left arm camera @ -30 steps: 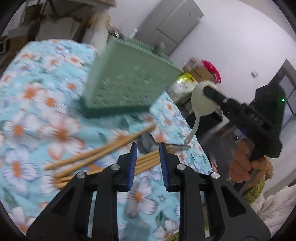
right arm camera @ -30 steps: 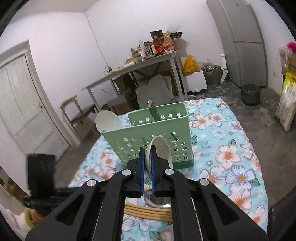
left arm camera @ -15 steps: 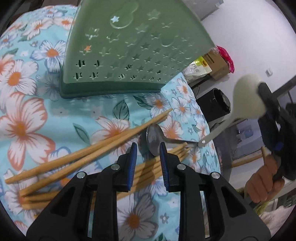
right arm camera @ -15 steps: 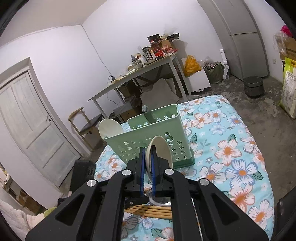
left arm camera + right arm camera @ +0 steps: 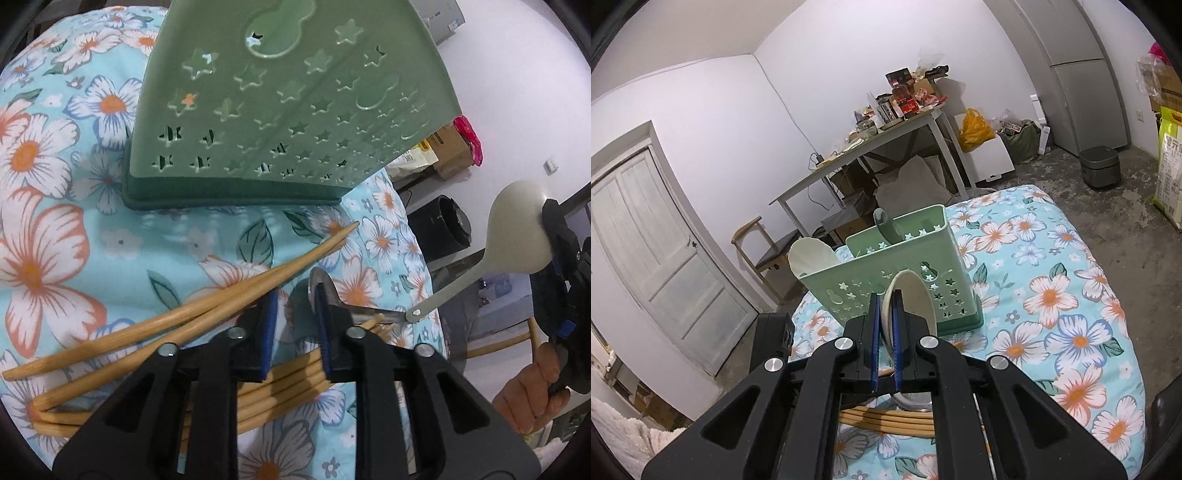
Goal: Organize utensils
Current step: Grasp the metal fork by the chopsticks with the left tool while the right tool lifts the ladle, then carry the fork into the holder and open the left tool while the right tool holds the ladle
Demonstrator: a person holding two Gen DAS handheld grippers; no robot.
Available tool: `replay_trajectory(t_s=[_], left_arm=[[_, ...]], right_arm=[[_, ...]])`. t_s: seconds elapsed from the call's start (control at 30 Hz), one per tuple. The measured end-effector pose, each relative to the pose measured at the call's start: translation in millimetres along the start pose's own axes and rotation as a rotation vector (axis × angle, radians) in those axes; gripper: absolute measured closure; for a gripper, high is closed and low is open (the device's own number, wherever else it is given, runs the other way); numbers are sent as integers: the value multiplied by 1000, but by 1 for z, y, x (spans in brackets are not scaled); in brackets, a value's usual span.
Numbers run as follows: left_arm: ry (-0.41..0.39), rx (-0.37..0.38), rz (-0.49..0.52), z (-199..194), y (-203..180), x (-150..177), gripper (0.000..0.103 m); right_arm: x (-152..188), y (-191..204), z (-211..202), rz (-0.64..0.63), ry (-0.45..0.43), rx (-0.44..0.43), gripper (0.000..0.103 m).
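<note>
Standing on the floral cloth (image 5: 1071, 295), the perforated green plastic caddy (image 5: 905, 273) held a cream ladle (image 5: 809, 254) and a grey handle (image 5: 886, 229). The right gripper (image 5: 885, 332) pinched a cream plastic spoon (image 5: 517, 236) by its bowl, handle slanting down toward the cloth. The left gripper (image 5: 295, 325), jaws just narrowing, straddled a steel spoon (image 5: 321, 284) lying flat among round bamboo chopsticks (image 5: 184, 325); contact unclear.
</note>
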State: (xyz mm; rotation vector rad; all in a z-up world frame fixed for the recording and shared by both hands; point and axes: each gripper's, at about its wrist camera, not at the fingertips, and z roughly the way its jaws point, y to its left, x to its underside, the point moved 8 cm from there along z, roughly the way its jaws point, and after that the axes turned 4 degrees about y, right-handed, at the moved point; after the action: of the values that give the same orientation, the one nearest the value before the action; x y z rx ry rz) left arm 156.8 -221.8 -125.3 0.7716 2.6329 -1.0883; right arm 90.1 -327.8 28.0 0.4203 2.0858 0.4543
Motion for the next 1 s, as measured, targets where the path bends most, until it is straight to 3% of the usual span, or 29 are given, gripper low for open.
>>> replay_trajectory(t_s=[0.07,0.53,1.0], left_arm=[[-13,-7,10,-5,-1,-1,102],[-150,-99,144,-63,-27,2,103],[-369,-216,263,-163,-48,-7,103]], right_arm=[[-1,1,-1,-4,-4,2,97],[-15,11,-21,-24,-66,4,97],[-21,23,-39,-32,-118,-21,97]])
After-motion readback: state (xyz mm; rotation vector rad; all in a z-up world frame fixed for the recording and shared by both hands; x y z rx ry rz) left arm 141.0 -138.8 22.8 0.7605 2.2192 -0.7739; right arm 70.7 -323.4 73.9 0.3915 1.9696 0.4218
